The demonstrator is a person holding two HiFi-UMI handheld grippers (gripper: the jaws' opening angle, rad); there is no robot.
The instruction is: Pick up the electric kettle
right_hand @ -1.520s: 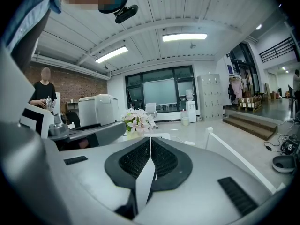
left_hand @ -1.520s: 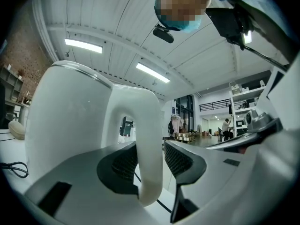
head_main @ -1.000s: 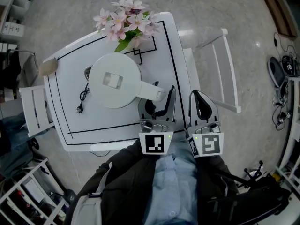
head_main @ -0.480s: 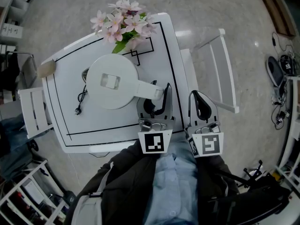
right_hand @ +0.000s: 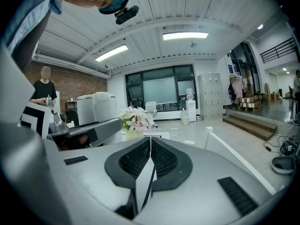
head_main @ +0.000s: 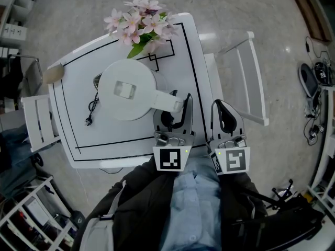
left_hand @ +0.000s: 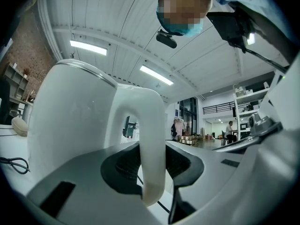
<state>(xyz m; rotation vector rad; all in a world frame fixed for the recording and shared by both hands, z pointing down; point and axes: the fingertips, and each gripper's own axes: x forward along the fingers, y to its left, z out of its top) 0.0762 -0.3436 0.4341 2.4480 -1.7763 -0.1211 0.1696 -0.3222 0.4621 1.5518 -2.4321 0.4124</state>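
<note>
From the head view, a white electric kettle (head_main: 128, 90) stands near the middle of a small white counter (head_main: 70, 135) edged with a thin black line, its handle (head_main: 167, 101) pointing toward the person. The left claw (head_main: 175, 116) reaches in from the near edge with its jaws on either side of the handle's end. The right claw (head_main: 224, 116) hangs past the counter's right edge, above a white chair (head_main: 246, 77). Each claw carries a marker cube (head_main: 172, 159) printed with a black-and-white square pattern. A black power cord (head_main: 93, 109) lies left of the kettle, and pink flowers (head_main: 141, 22) stand at the far corner. A beige rounded thing (head_main: 54, 75) sits at the left corner, too small to identify. The floor (head_main: 78, 14) is speckled grey stone, and shelving is cut off at the lower left. In the left gripper view the kettle's body fills the left half. The handle loop stands upright between the ribbed pads (left_hand: 124, 165); the jaws stand apart, with a gap showing on the handle's right side. A white ribbed ceiling with strip lights (left_hand: 88, 47) runs overhead. In the right gripper view the jaws are pressed together with nothing between them. Beyond them are a brick wall (right_hand: 70, 86), tall windows (right_hand: 161, 93) and a standing person (right_hand: 44, 86) in black.
</note>
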